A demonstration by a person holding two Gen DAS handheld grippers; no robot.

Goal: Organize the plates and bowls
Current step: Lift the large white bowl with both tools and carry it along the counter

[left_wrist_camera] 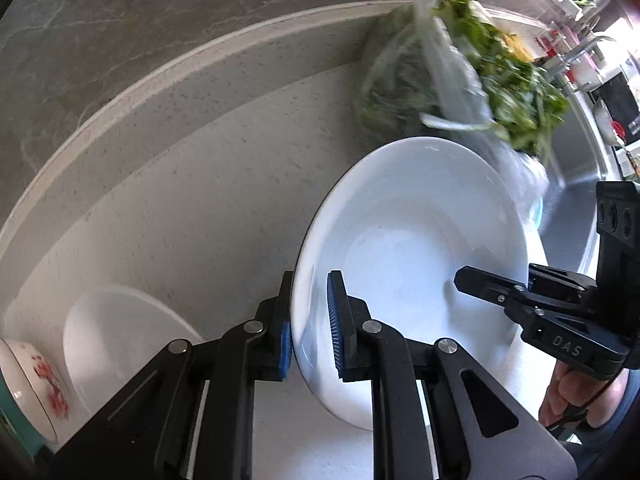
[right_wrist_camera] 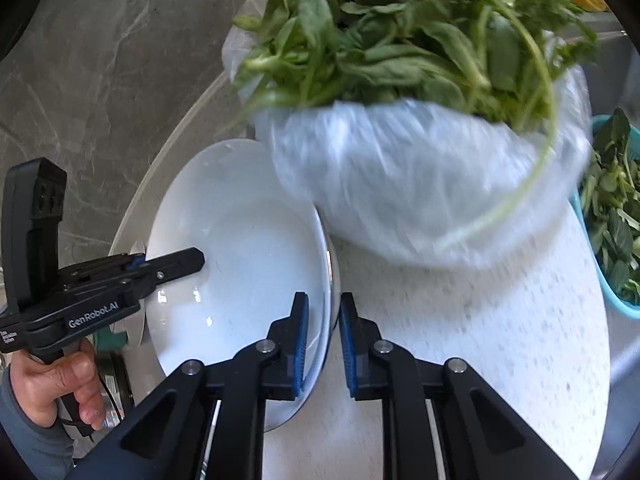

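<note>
A stack of white deep plates (left_wrist_camera: 412,216) (right_wrist_camera: 240,232) sits on the pale speckled counter (right_wrist_camera: 480,340), with two rims showing at its right side. My left gripper (left_wrist_camera: 310,280) is shut on the left rim, one blue pad inside and one outside; in the right wrist view the left gripper (right_wrist_camera: 192,260) reaches in from the left. My right gripper (right_wrist_camera: 323,298) is shut on the opposite rim, and the right gripper (left_wrist_camera: 472,280) shows at the plates' right edge. Another white dish (left_wrist_camera: 120,332) and a bowl with red flowers (left_wrist_camera: 36,380) lie at the lower left.
A clear plastic bag of leafy greens (right_wrist_camera: 400,80) (left_wrist_camera: 480,80) lies just behind the plates and touches their far rim. A teal basket of greens (right_wrist_camera: 612,220) stands at the right. A steel sink (left_wrist_camera: 576,184) lies beyond. A grey marble wall (left_wrist_camera: 120,40) backs the counter.
</note>
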